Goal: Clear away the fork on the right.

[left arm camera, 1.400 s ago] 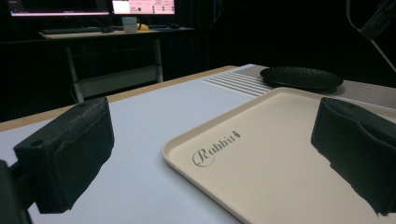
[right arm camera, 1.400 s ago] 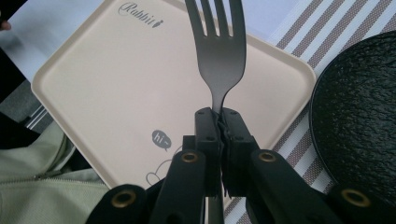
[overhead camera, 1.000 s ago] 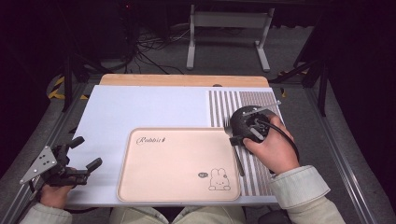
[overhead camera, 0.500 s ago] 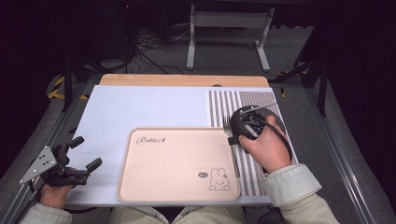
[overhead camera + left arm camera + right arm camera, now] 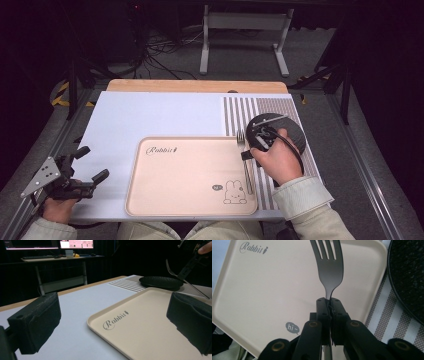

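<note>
Right gripper (image 5: 329,303) clamps a fork (image 5: 328,267) over the tray's (image 5: 190,200) right edge — plate (image 5: 295,132) just beyond; left gripper (image 5: 92,165) rests spread apart, near left.

I'm working in a lab or recording studio, not a home. Black walls surround my counter (image 5: 150,115), loose cables (image 5: 160,50) snake across the grey floor, and a metal stand (image 5: 242,30) sits behind. Aluminium rails (image 5: 367,175) frame the counter. Ahead, lit monitors (image 5: 50,243) glow on a desk (image 5: 60,258).
</note>
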Action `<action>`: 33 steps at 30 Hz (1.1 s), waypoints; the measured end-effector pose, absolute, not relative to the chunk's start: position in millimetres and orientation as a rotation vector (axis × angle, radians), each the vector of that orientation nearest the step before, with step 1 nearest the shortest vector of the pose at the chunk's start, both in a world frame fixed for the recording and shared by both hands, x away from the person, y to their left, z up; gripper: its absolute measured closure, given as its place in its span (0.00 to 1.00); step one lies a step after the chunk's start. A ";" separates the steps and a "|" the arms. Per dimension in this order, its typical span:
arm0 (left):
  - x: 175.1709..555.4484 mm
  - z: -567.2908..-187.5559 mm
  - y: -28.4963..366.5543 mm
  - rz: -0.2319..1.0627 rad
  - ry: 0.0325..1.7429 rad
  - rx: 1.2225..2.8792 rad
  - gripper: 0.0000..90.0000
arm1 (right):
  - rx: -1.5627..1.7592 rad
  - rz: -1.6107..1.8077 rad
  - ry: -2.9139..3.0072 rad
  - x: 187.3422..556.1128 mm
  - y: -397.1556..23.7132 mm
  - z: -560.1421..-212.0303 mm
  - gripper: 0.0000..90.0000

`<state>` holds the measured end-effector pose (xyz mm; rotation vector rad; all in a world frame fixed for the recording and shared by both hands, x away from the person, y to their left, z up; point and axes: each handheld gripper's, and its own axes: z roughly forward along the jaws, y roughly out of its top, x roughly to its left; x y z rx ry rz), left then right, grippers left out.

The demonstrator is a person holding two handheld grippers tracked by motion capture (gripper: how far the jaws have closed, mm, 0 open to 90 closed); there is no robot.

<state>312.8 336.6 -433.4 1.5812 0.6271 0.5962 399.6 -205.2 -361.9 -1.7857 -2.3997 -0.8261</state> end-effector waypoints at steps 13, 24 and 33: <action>312.8 -433.4 336.6 0.595 0.627 1.581 0.00 | -1.807 -0.768 -2.339 406.5 -206.2 -383.3 0.97; 312.9 -433.5 336.9 0.595 0.630 1.579 0.00 | -1.848 -0.782 -2.261 411.5 -215.0 -396.0 0.97; 312.8 -433.5 337.0 0.594 0.630 1.577 0.00 | -1.863 -0.783 -2.175 418.9 -222.9 -410.5 0.97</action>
